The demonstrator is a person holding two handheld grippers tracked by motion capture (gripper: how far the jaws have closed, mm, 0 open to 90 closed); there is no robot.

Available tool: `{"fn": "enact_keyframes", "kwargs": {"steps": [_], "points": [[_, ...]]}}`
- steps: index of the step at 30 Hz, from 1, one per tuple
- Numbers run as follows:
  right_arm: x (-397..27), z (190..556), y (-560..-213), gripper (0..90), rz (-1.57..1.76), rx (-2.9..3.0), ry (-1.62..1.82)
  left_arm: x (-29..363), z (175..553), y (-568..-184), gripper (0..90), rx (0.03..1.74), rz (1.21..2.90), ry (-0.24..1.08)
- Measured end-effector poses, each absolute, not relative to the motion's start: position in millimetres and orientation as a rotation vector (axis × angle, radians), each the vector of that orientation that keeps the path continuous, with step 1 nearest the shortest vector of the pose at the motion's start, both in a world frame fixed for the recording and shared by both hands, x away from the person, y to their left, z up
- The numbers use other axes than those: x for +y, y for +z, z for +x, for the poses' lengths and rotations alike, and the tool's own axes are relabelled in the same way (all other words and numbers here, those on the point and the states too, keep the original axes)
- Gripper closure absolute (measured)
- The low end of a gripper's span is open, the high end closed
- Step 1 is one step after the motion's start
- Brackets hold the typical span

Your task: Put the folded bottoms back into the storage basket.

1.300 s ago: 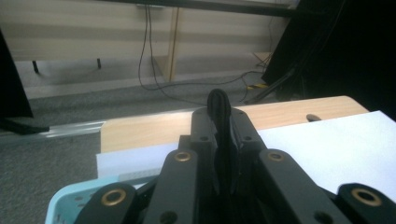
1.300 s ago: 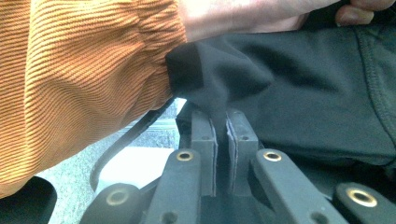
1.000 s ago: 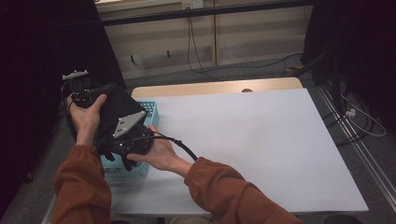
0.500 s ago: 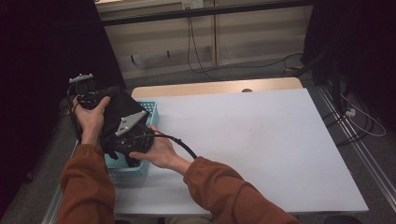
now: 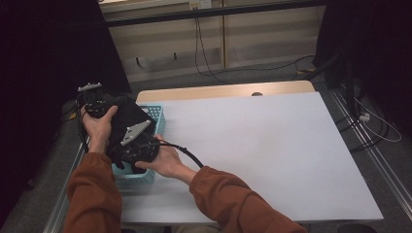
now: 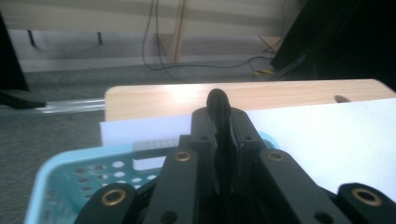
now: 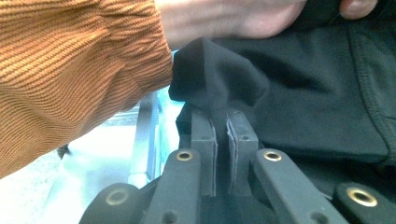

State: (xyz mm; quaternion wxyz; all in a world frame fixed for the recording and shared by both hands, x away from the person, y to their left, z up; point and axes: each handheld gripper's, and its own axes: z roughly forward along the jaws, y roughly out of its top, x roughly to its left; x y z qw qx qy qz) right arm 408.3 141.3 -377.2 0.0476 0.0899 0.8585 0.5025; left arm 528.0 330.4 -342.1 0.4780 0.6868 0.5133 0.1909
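— What's the biggest thing in front of the person?

— The table [image 5: 272, 160], covered by a white sheet with a strip of bare wood along its far edge. Most of it lies open to the right.

— And at the left end?

— A light blue plastic basket [image 5: 159, 116] with holes in its walls sits at the table's left edge. Over it the person, in rust-orange sleeves, holds a black cloth [image 5: 127, 119] that hangs above the basket and dips into it.

— Who grips the cloth?

— Both tools. The left gripper [image 5: 99, 104], farther from the person, has its jaws pressed together on a thin fold of the black cloth; in the left gripper view that fold sticks up past the tips [image 6: 219, 105], with the basket rim and the wooden strip beyond. The right gripper [image 5: 133, 148] is nearer the person, its cable looping off to the right.

— Is the right one clamped too?

— Yes. In the right gripper view a bunched corner of the cloth [image 7: 215, 79] bulges out above the closed jaws, pinched between the pads, with the other arm's orange sleeve [image 7: 70, 70] just beside it.
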Motion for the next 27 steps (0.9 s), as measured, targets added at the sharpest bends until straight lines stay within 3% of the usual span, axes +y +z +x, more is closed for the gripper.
{"fn": "enact_keyframes", "kwargs": {"steps": [27], "points": [[156.4, 408.0, -403.9, 84.4, 0.288, 2.661, 1.476, 357.1, 526.7, -374.8, 82.7, 1.361, 1.695, 0.508]]}}
